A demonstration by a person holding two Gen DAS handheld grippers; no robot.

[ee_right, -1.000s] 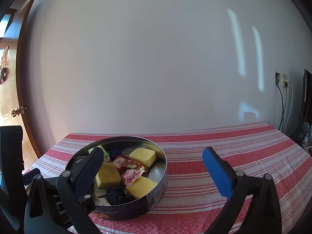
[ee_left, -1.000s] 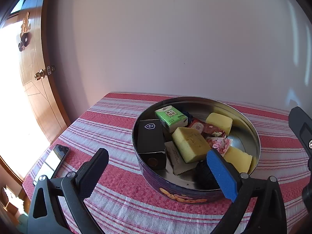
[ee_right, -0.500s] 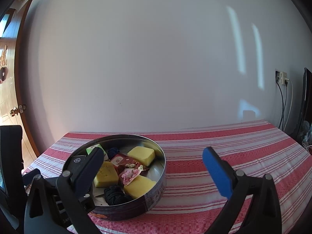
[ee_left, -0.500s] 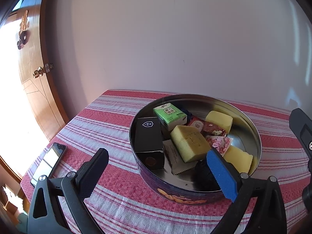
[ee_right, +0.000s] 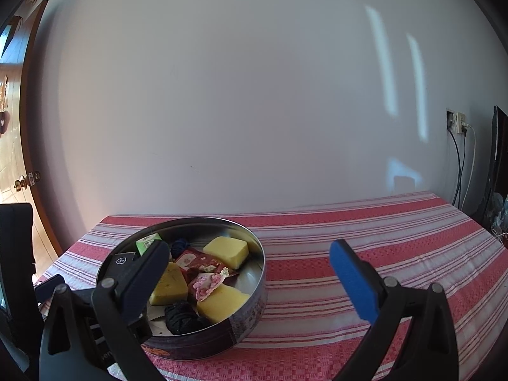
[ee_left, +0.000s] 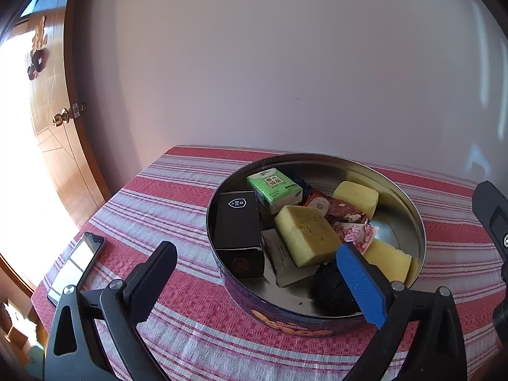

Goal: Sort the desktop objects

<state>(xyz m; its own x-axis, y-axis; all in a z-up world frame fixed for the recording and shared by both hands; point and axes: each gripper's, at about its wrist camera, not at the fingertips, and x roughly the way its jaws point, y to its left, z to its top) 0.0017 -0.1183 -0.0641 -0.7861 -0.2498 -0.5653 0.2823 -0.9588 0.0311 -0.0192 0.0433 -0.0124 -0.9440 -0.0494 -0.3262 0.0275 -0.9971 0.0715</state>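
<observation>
**Crowded tin leaves little room for a clean pick**

The left gripper (ee_left: 257,273) hangs empty, fingers spread wide, over the near edge of the round metal biscuit tin (ee_left: 409,203) on the red-and-white striped tablecloth (ee_left: 165,190). The right gripper (ee_right: 250,273) is equally spread, beside the tin. Inside, the black rectangular box (ee_left: 236,227), green tissue pack (ee_left: 274,187) and yellow sponge block (ee_left: 306,235) touch and overlap. A descending finger could wedge between neighbours, drag two items, or shove the light tin.

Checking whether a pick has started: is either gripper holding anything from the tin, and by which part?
Nothing is held. The left gripper and right gripper are both open and empty, short of the round tin.
</observation>
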